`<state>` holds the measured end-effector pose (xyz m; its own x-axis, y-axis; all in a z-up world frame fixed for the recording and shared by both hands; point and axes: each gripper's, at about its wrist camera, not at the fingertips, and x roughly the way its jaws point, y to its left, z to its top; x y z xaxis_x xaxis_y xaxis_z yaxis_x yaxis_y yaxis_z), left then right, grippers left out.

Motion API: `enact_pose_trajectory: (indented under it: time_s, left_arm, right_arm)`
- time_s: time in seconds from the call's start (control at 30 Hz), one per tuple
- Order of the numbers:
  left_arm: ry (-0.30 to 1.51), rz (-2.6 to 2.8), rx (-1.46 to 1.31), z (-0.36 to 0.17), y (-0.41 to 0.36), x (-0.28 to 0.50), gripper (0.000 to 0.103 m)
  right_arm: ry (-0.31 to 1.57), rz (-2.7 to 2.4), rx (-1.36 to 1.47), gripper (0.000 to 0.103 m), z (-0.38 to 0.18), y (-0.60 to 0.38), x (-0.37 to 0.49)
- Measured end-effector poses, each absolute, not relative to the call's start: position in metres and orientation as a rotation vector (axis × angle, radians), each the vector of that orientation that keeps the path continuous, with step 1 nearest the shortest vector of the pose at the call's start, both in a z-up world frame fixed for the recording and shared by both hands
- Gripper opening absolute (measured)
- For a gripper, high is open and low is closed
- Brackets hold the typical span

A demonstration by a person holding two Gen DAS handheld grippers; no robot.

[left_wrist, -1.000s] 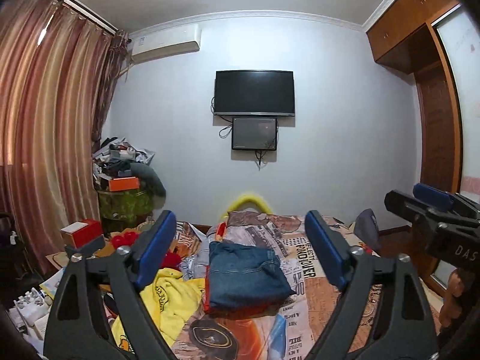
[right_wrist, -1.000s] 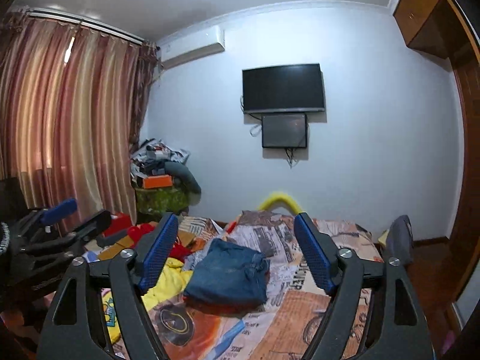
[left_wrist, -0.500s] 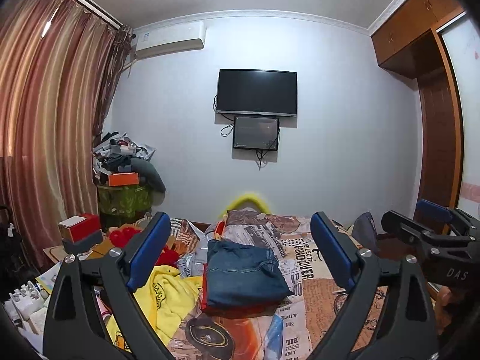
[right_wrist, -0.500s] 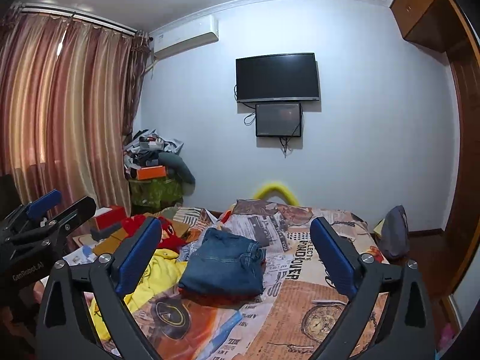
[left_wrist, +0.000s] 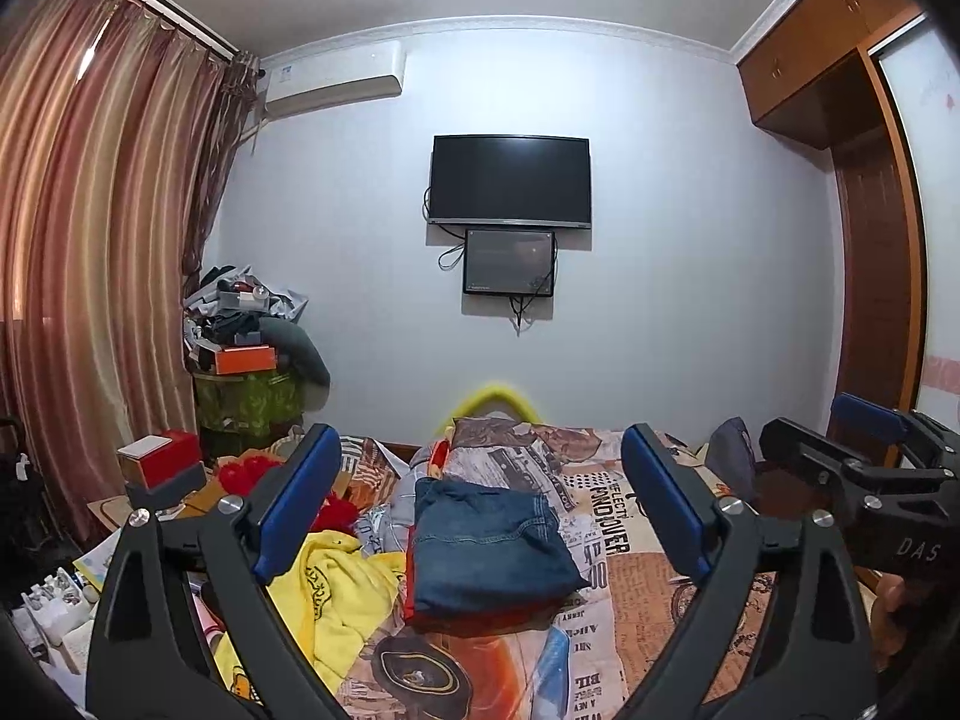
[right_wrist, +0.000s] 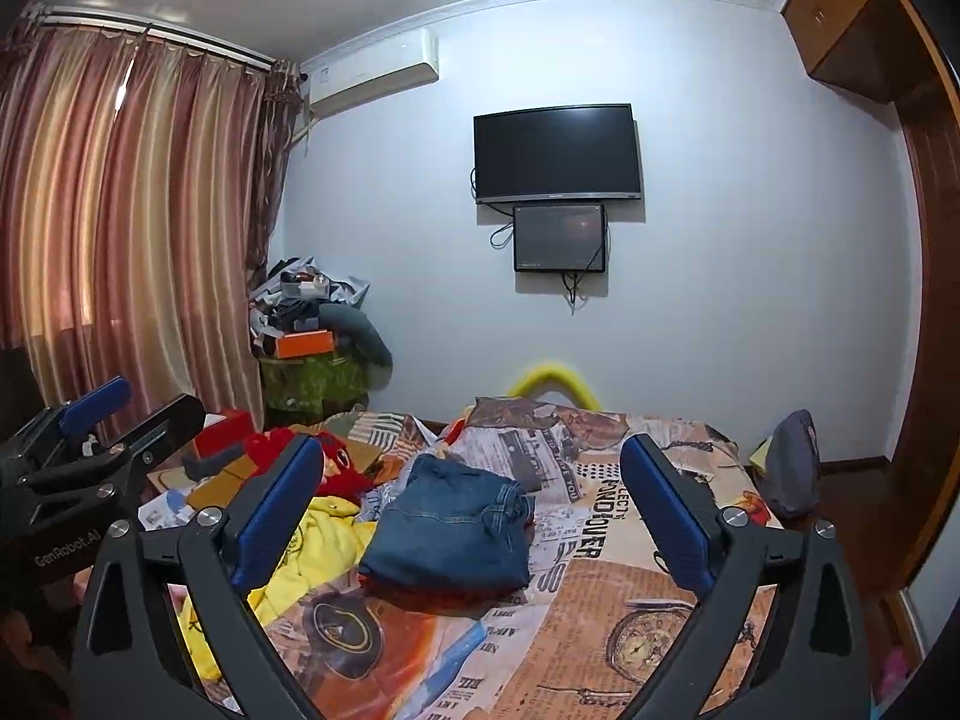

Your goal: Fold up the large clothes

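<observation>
Folded blue jeans [left_wrist: 489, 543] lie on a red garment in the middle of the bed; they also show in the right wrist view [right_wrist: 447, 531]. A crumpled yellow garment [left_wrist: 342, 594] lies to their left, also seen in the right wrist view [right_wrist: 312, 546]. My left gripper [left_wrist: 480, 498] is open and empty, held above the bed short of the jeans. My right gripper [right_wrist: 468, 498] is open and empty too, at about the same distance. Each gripper shows at the edge of the other's view.
The bed has a newspaper-print cover [right_wrist: 600, 546]. A red plush pile [right_wrist: 324, 462] and boxes sit at the left. A cluttered green stand [left_wrist: 246, 396] is in the corner by the curtains. A dark bag [right_wrist: 795, 462] sits at the bed's right. A TV [left_wrist: 510, 180] hangs on the wall.
Both grippers have opened wider and tilted slightly up. The jeans and other clothes have not moved.
</observation>
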<state>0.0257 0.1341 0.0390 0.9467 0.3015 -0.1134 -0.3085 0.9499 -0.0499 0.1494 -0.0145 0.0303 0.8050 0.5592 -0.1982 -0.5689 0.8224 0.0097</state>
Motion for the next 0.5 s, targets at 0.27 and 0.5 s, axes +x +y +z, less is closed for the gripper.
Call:
enact_pose_trajectory:
  time_s: [0.27,0.5]
  left_arm:
    - [0.114,0.3,-0.072,0.0383,0.1366,0.0287,0.095]
    - [0.132,0.29,-0.076,0.0365,0.1375,0.0341,0.095]
  right_arm:
    - [0.205,0.61,-0.04,0.099,0.0302,-0.0178,0.1496]
    - [0.213,0.606,-0.04,0.099,0.031,-0.0195,0.1519]
